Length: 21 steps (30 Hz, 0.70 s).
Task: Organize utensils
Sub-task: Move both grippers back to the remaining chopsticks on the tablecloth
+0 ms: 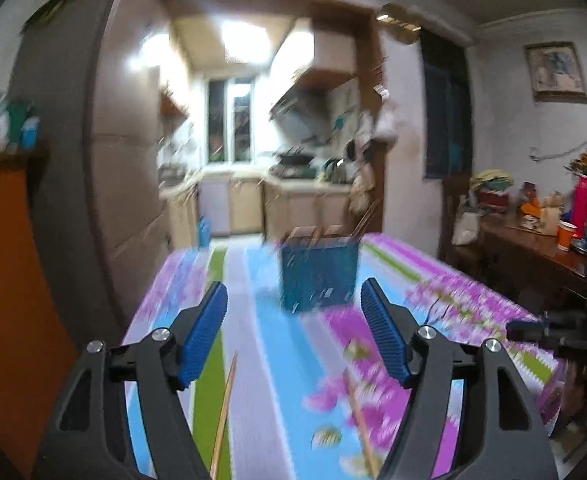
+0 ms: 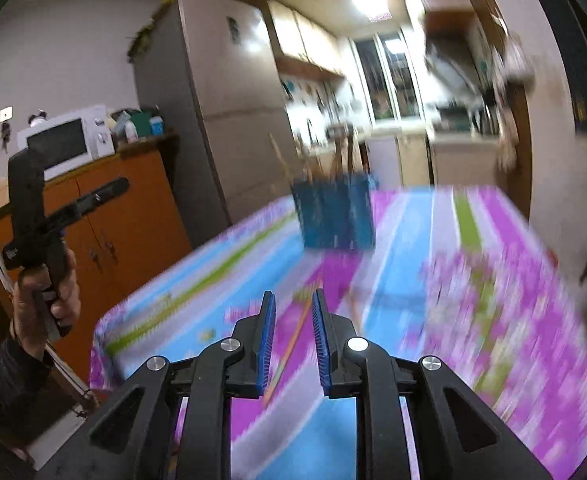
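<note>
Though blurred, basket [image 1: 318, 280] probably mid-table [image 1: 253, 360], edges clear

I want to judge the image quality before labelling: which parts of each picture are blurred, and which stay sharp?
Left wrist view: the left gripper is sharp, while the blue basket, the tablecloth and the kitchen behind are smeared; the ceiling light glares. Right wrist view: the right gripper is sharp, the tablecloth and basket streak strongly, and the microwave stays fairly clear. Both views bend at the edges.
</note>
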Tool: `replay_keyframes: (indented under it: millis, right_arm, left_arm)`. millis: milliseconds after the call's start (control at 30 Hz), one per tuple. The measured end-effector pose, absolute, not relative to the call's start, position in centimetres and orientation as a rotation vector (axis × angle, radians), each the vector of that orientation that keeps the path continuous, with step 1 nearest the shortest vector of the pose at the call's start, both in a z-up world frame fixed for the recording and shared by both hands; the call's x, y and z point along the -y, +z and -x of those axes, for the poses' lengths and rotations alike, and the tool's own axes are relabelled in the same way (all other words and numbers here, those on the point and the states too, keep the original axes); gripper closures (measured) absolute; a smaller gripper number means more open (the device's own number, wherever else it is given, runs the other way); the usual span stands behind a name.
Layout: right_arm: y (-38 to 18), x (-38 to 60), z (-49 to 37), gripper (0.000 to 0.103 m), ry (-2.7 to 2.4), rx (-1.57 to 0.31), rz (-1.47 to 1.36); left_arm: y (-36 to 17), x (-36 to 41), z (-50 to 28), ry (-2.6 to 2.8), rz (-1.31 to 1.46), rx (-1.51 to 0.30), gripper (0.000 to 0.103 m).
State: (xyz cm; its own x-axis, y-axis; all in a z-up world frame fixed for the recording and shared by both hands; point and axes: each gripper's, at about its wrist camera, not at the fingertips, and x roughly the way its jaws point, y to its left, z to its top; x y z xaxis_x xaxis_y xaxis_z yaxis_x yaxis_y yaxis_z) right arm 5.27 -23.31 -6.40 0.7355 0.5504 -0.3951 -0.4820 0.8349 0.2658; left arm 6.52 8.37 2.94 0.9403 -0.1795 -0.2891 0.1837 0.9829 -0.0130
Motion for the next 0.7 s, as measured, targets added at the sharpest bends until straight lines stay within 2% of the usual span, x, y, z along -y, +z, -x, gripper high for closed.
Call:
replay_keyframes:
  millis: [333, 700]
  right_arm:
    - [-12.8, 16.2, -4.7, 0.083, 0.503, -0.529, -0.006]
    - [-14.1, 15.4, -5.5, 0.083, 0.44, -0.519, 0.027]
  left_arm:
    - [-2.9, -15.5, -3.4, -0.003, 0.042, -0.374, 0.037]
    - [-8.1, -18.6, -1.7, -0.038, 0.044, -0.453, 0.037]
